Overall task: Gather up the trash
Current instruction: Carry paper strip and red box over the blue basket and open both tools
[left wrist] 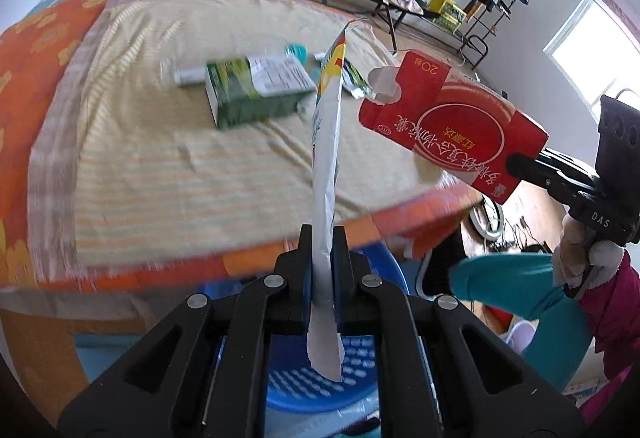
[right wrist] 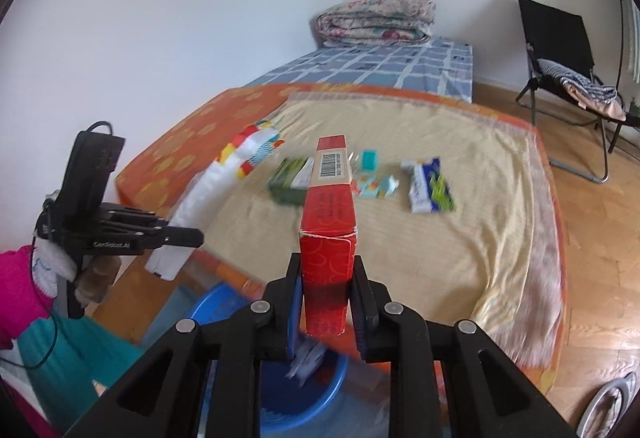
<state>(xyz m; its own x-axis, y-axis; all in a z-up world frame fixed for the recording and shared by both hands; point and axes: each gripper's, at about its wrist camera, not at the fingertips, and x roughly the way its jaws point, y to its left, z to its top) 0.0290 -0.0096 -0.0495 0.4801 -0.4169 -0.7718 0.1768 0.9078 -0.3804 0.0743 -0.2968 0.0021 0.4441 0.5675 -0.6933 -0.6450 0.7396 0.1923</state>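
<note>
Behind my two claws the bed [right wrist: 460,262] carries one green box [right wrist: 290,179], one teal scrap, one torn wrapper [right wrist: 378,187] and one blue-and-white packet [right wrist: 430,185], all smeared by blur. My left claw [left wrist: 322,246] is clamped on a long white wrapper [left wrist: 326,157], its lower end dangling over one blue basin [left wrist: 316,378], half hidden by the claws. My right claw [right wrist: 326,278] pinches one red carton [right wrist: 328,230] by its end, above that basin's rim.
</note>
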